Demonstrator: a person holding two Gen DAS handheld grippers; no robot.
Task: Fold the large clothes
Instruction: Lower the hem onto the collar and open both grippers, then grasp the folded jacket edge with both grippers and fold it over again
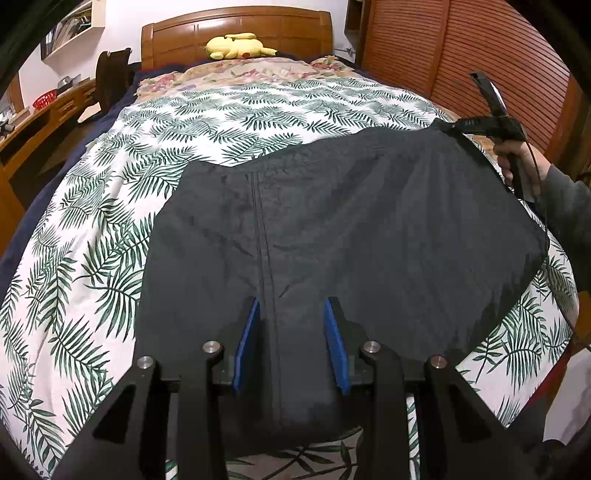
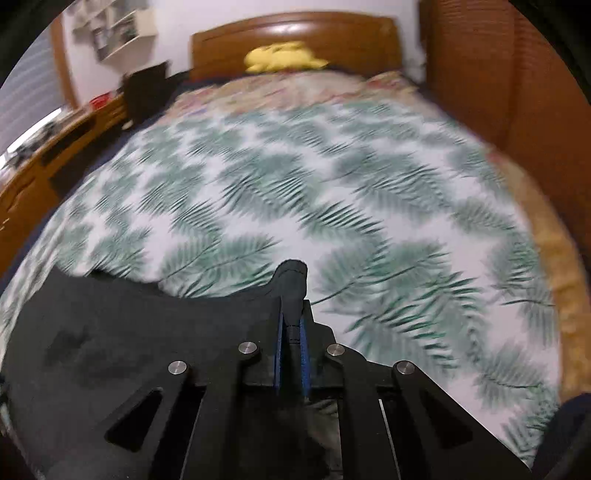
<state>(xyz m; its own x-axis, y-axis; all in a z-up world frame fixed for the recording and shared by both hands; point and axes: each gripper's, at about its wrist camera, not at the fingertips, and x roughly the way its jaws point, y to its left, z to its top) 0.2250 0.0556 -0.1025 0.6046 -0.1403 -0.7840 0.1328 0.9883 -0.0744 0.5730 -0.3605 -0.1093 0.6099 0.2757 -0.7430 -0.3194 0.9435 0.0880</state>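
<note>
A large black garment (image 1: pixel 369 221) lies spread flat on the leaf-print bedspread (image 1: pixel 258 110), a stitched seam running down its near part. My left gripper (image 1: pixel 291 314) hovers over the near edge with its blue pads (image 1: pixel 255 317) apart; the seam passes between them unpinched, so it is open. In the left wrist view, my right gripper (image 1: pixel 448 126), held by a person's hand (image 1: pixel 517 162), is at the garment's far right corner. The right wrist view is blurred, but shows my right gripper (image 2: pixel 293 306) shut on a raised fold of the black garment (image 2: pixel 147 332).
A yellow plush toy (image 1: pixel 240 46) lies by the wooden headboard (image 1: pixel 236 29). Slatted wooden doors (image 1: pixel 461 55) stand close along the bed's right side. A wooden desk (image 1: pixel 37 118) with a red bowl (image 1: pixel 45 99) runs along the left.
</note>
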